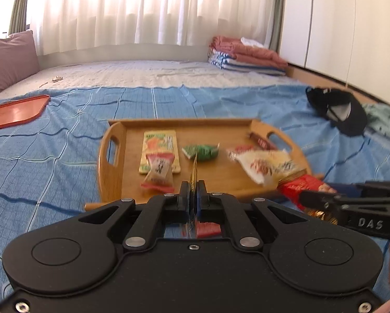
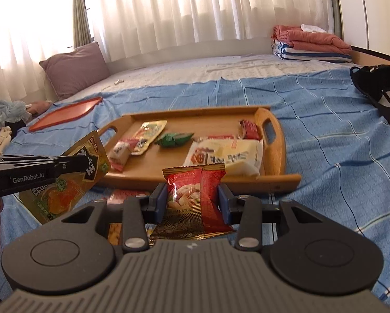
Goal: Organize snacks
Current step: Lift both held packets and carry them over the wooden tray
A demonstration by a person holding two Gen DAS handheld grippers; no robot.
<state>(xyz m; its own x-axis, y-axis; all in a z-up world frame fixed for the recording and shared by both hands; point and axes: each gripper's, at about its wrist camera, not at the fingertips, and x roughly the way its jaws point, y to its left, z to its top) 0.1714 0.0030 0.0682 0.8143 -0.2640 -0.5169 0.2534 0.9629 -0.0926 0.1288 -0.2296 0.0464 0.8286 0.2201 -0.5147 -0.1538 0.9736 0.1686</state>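
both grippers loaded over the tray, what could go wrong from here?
1. Left gripper pinches the gold pouch by a thin edge; it may swing or slip.
2. Red packet in the right gripper could land on the big white bag crowding the wooden tray's near right side.

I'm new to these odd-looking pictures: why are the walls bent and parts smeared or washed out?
Left wrist view: fisheye bends the room edges; the white snack bag on the wooden tray is motion-smeared. Right wrist view: sunlit curtains blow out white, while the red packet looks sharp.
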